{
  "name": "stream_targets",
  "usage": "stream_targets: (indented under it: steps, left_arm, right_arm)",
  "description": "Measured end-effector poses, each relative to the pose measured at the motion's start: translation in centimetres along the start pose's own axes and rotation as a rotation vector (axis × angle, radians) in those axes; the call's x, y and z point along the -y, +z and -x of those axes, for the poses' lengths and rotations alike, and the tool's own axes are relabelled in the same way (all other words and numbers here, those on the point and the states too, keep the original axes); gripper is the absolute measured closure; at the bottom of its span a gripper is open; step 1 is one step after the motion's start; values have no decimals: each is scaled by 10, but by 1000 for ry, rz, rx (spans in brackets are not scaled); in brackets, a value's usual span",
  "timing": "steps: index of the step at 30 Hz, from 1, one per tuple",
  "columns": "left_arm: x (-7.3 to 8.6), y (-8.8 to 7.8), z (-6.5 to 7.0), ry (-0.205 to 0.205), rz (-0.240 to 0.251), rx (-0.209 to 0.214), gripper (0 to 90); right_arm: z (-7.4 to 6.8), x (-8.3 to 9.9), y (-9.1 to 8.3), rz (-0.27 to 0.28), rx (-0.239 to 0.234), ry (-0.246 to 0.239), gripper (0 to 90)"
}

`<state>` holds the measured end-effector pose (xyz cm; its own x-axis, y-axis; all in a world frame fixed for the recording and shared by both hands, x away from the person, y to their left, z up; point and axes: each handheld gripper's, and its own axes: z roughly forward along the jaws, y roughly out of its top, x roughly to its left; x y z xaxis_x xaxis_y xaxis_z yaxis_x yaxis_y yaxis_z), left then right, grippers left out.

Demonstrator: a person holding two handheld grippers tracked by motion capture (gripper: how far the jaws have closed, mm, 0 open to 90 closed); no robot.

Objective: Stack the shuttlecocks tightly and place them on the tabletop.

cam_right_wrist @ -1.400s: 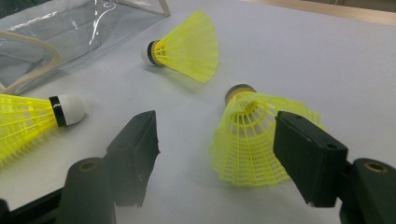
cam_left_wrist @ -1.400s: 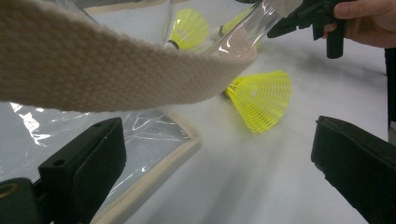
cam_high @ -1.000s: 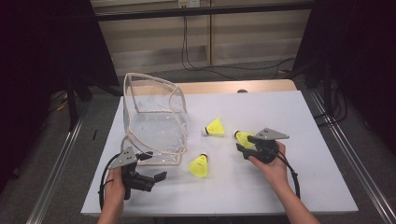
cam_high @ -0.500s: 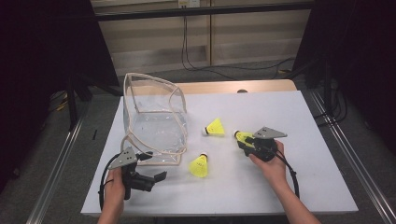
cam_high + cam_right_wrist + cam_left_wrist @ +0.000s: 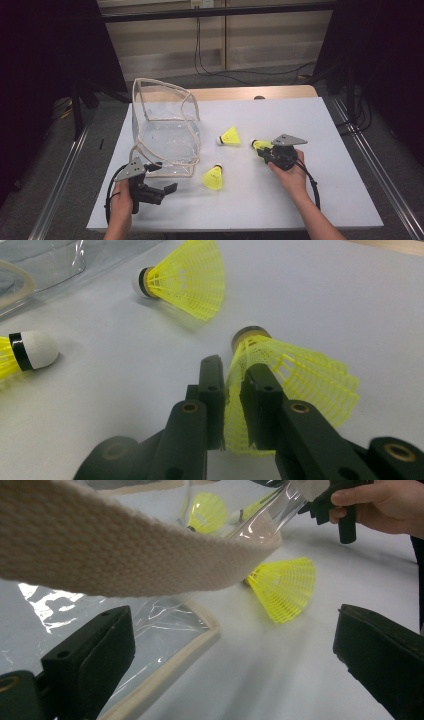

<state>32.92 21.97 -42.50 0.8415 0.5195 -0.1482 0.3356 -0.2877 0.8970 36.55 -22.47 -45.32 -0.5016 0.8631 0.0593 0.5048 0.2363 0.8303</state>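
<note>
In the high view, the right gripper (image 5: 264, 148) sits at the right of the white bench (image 5: 310, 200), its jaws having just been closing on the skirt of a yellow shuttlecock (image 5: 260, 145) that pokes out to its left. A second shuttlecock (image 5: 230, 136) lies just to the far left of it, and a third shuttlecock (image 5: 214, 177) lies nearer, beside the clear bag (image 5: 165, 127). The left gripper (image 5: 167, 190) rests at the near left, just in front of the bag.

In the left gripper view, the jaws stand wide apart with nothing between them; the bag's woven strap (image 5: 125, 550) crosses above, and the third shuttlecock (image 5: 285, 587) lies beyond.

In the right gripper view, the jaws pinch the held shuttlecock's (image 5: 295, 375) mesh skirt, its cork end pointing away.
</note>
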Motion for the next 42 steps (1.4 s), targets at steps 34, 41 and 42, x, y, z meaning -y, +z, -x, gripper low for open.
stream_targets:
  steps: [34,41,42]
  left_arm:
    - [0,0,0,1,-3,-2,34]
    - [0,0,0,3,-3,2,34]
    - [0,0,0,4,-2,2,34]
  right_arm:
    - [10,-9,-2,57,-68,40,894]
    - [13,-10,-1,67,-68,48,895]
    - [13,-11,-1,67,-67,47,895]
